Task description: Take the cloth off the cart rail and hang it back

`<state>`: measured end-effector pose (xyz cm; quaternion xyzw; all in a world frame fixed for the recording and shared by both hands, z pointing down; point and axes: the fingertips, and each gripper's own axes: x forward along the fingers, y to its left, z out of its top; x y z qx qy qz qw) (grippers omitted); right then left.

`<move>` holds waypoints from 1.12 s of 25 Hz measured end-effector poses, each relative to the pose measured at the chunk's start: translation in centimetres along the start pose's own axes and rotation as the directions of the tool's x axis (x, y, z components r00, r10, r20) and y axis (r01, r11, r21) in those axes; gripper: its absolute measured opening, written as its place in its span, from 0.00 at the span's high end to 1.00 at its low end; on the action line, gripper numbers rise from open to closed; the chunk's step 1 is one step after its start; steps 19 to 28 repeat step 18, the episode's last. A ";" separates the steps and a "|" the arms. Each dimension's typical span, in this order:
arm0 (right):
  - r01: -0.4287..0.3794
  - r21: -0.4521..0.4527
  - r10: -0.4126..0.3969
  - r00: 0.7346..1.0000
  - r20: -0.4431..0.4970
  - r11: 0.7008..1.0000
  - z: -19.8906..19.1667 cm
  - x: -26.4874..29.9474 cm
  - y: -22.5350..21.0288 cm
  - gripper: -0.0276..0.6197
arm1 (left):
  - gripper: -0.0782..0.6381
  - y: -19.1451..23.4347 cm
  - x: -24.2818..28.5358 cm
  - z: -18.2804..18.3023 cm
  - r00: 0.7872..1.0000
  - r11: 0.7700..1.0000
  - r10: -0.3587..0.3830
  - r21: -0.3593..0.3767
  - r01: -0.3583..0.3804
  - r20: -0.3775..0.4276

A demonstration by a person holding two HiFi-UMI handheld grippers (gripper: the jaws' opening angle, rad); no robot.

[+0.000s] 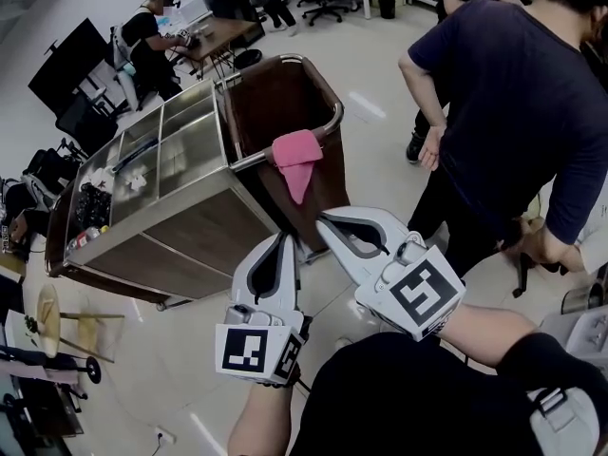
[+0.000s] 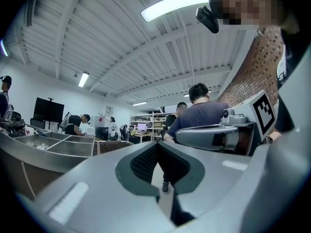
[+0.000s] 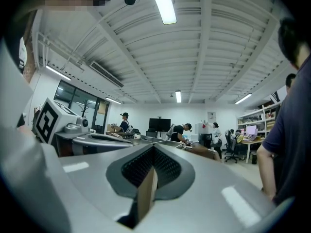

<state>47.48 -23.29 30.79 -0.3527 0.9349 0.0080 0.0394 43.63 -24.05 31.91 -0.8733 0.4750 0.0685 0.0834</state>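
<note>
Pink cloth [image 1: 296,152], brown-and-steel cart [image 1: 201,232], grey left hand-held gripper [image 1: 285,239] and right hand-held gripper [image 1: 324,219] with black-and-white square markers.

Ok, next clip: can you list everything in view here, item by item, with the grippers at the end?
cloth: one, pink, draped over the cart's rail, hanging down its near side.
rail: one, chrome, running round the cart's brown end bay.
cart: one, steel compartment top with brown wood sides, centre left on the floor.
bystander: one, dark blue shirt, standing to the right of the cart.
person at desk: one, dark top, far upper left.
screen: one, black, upper left by the wall.
left gripper: one, grey, jaws together and empty, just below the cloth, not touching it.
right gripper: one, grey, jaws together and empty, beside the left one, under the cloth's hanging end.
</note>
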 end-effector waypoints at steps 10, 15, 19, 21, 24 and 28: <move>-0.007 0.009 0.007 1.000 0.011 1.000 0.2 -1.3 -0.6 0.96 | 0.89 -1.4 0.5 0.1 1.000 1.000 0.004 0.010 -0.004 -0.012; -0.004 0.010 0.004 1.000 0.013 1.000 0.0 -1.6 -0.6 0.96 | 0.89 -1.7 0.5 -0.2 1.000 1.000 0.001 0.010 0.000 -0.014; -0.002 0.008 0.002 1.000 0.012 1.000 0.1 -1.7 -0.5 0.96 | 0.89 -1.8 0.4 0.0 1.000 1.000 0.000 0.009 0.000 -0.013; -0.002 0.008 0.002 1.000 0.012 1.000 0.1 -1.7 -0.5 0.96 | 0.89 -1.8 0.4 0.0 1.000 1.000 0.000 0.009 0.000 -0.013; -0.002 0.008 0.002 1.000 0.012 1.000 0.1 -1.7 -0.5 0.96 | 0.89 -1.8 0.4 0.0 1.000 1.000 0.000 0.009 0.000 -0.013; -0.002 0.008 0.002 1.000 0.012 1.000 0.1 -1.7 -0.5 0.96 | 0.89 -1.8 0.4 0.0 1.000 1.000 0.000 0.009 0.000 -0.013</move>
